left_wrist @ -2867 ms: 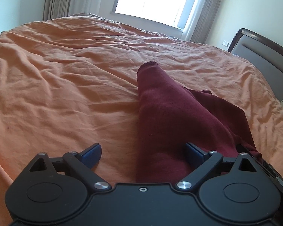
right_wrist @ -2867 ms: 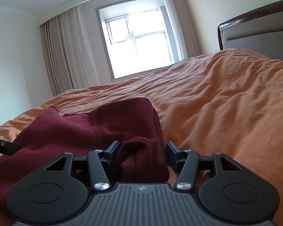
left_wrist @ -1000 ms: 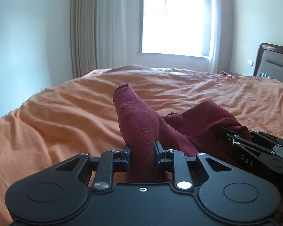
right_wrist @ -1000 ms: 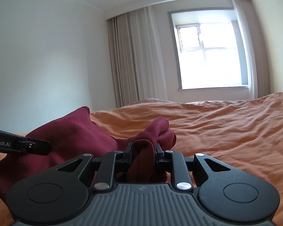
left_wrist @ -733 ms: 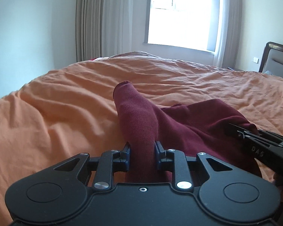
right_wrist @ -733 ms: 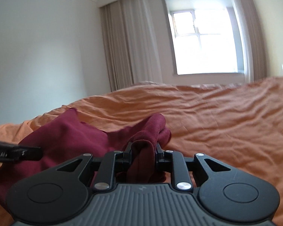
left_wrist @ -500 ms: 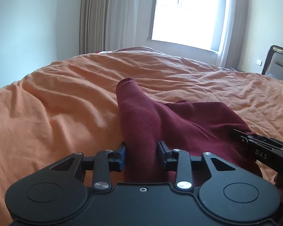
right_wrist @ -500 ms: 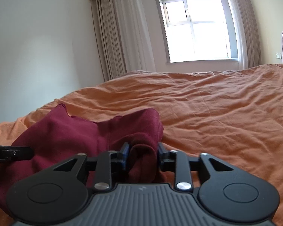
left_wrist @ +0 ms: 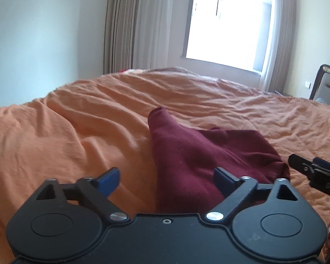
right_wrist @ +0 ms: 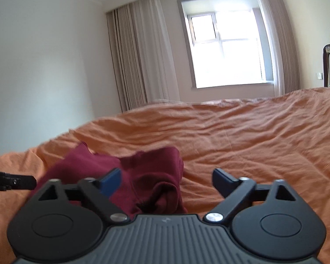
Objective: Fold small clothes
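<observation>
Both the left gripper [left_wrist: 166, 179] and right gripper [right_wrist: 166, 179] have released the maroon garment [left_wrist: 200, 154], jaws spread wide.

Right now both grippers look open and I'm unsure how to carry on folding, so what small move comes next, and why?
Probably bring the left gripper forward and shut it on the maroon garment near its sleeve. Both it and the right gripper stand open and hold nothing, while the garment lies bunched, not flat, on the orange bedspread.
</observation>
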### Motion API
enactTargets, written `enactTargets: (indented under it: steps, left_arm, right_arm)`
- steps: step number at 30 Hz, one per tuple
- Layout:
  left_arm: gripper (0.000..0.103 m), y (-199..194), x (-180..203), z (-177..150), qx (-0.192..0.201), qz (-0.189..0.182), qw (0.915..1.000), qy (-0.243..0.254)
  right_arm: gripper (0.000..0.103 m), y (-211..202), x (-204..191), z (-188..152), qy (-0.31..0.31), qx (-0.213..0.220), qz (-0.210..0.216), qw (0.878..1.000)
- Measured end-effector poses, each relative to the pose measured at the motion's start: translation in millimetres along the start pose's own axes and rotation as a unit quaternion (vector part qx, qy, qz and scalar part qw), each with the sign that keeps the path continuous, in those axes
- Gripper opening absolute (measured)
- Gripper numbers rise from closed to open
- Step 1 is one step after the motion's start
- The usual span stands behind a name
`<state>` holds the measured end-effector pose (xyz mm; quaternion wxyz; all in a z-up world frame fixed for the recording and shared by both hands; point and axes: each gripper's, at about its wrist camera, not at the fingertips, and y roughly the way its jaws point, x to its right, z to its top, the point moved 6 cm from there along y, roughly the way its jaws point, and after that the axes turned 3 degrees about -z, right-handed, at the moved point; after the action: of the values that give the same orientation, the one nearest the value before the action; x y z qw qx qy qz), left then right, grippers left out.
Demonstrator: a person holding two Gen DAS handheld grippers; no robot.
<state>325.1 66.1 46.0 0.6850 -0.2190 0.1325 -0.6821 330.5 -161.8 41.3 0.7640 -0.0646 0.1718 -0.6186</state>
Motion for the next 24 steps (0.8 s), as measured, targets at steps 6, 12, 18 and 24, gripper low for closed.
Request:
enactTargets:
  steps: [6, 12, 18, 24]
  left_arm:
    - [0.102, -44.5, -1.1, -7.5, 0.025, 0.006, 0.9997, -0.001]
    - [0.102, -81.5, 3.3, -29.8, 0.033, -0.003, 0.9994, -0.003]
    - [0.102, -111.6, 9.9, -58.4, 0.034, -0.010, 0.9994, 0.002]
    - [0.102, -134.7, 12.4, -85.6, 0.038, -0.007, 0.9992, 0.011]
  right_arm:
    - [0.103, -48.4, -9.0, 8.9, -0.007, 0.024, 0.014, 1.000]
    - [0.103, -102.4, -14.1, 2.0, -0.019, 0.042, 0.017, 0.999]
    - [0.103, -153.2, -14.7, -10.2, -0.029, 0.066, 0.008, 0.997]
    - [0.103, -190.2, -17.3, -31.2, -0.033, 0.075, 0.008, 0.997]
